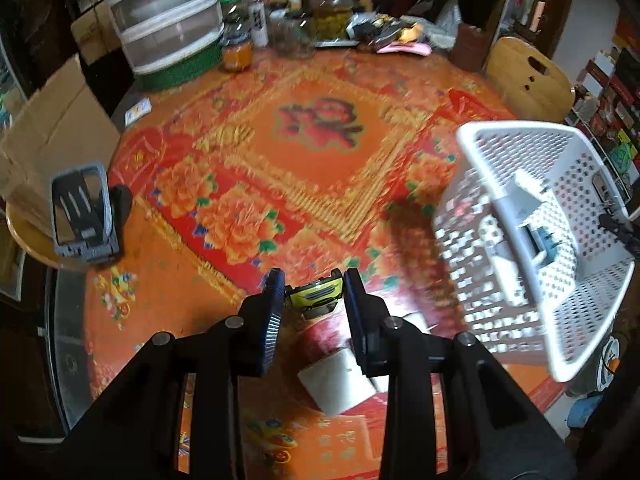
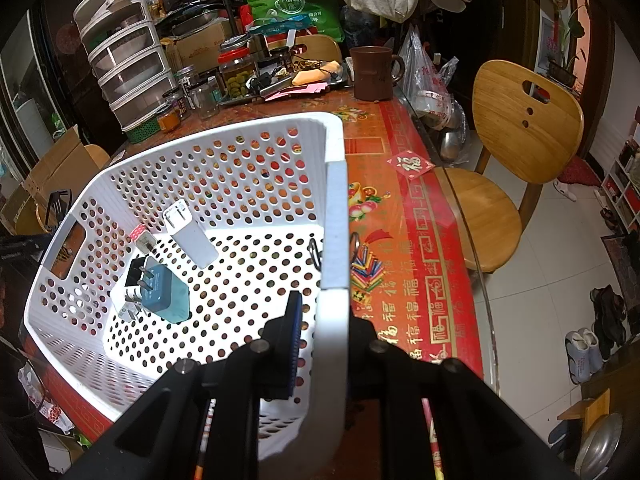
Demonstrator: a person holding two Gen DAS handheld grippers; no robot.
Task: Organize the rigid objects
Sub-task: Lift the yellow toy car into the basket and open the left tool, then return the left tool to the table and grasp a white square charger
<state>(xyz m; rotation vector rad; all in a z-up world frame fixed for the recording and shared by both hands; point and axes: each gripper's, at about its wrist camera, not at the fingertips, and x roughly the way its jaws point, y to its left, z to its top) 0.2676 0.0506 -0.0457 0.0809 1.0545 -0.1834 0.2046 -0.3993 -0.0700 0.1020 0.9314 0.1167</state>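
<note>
My right gripper [image 2: 322,320] is shut on the rim of a white perforated basket [image 2: 336,208] and holds it tilted above the table; the basket also shows at the right in the left wrist view [image 1: 500,148]. Inside lie a teal charger [image 2: 166,294], a white charger [image 2: 190,236] and other small plug adapters. My left gripper [image 1: 314,286] is low over the table with a yellow-green and black object [image 1: 316,294] between its fingertips. A white block [image 1: 340,384] lies under it.
A grey phone stand [image 1: 82,216] stands at the table's left edge. Stacked clear drawers [image 1: 164,12], jars [image 2: 236,72] and clutter line the far side. A brown mug [image 2: 372,74] stands at the back. A wooden chair [image 2: 520,128] is to the right of the table. Coloured sticks [image 2: 366,270] lie beside the basket.
</note>
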